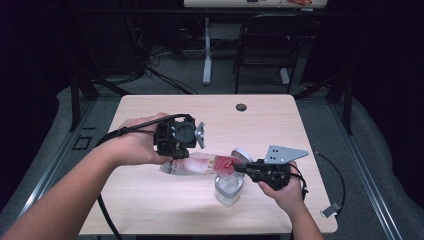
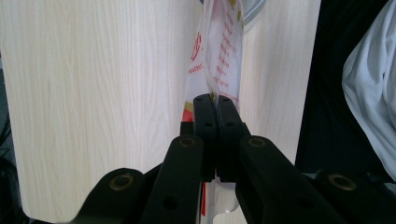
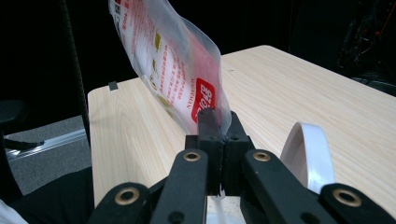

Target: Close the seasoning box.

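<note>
You have the pouch [image 1: 192, 164] gripped at both ends, left gripper [image 1: 175, 154] and right gripper [image 1: 239, 168] clamped shut on it, right of centre above the glass [image 1: 229, 188]; tearing and pouring remain, I judge.

It looks like a lab. A lone wooden table [image 1: 150, 107] sits among dark drapes. Cables [image 1: 165, 75] and a black chair [image 1: 265, 45] lie far behind.

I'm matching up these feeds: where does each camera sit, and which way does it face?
High view: above the person's side, facing forward and down on the table; both forearms, left tool, right tool.
Left gripper view: on the left tool, facing down at the tabletop along its black jaws.
Right gripper view: on the right tool, facing across the table.
Shared: the plastic bag both tools pinch.
</note>
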Demonstrator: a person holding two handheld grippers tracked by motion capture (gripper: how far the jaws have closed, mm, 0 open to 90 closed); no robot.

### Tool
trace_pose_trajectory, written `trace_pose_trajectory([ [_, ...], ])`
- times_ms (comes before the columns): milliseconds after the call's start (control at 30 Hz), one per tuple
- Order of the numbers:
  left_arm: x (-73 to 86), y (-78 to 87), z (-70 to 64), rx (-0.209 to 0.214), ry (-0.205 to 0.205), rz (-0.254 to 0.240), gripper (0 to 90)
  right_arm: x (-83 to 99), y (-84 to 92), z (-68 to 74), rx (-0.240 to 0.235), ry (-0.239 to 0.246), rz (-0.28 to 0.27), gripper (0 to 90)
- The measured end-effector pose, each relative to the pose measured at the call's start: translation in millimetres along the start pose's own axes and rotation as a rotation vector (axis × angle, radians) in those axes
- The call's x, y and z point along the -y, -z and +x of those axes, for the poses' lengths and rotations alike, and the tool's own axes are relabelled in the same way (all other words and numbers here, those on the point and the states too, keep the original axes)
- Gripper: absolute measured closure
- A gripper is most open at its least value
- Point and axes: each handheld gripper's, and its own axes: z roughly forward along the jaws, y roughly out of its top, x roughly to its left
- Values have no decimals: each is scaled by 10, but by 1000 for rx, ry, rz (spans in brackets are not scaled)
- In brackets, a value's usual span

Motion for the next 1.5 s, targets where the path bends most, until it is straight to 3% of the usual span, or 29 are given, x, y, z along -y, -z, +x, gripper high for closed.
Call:
trace_pose_trajectory([
  [700,-126,37,-33,14,-26,20,900,-10,102,32,-10,12,42,899],
  [1033,-265,-14,-51,24,-53,27,900,92,199,1,0,-16,42,899],
  [1500,-277,-115,-20,43,-43,-3,899,165,228,-26,8,-33,47,900],
])
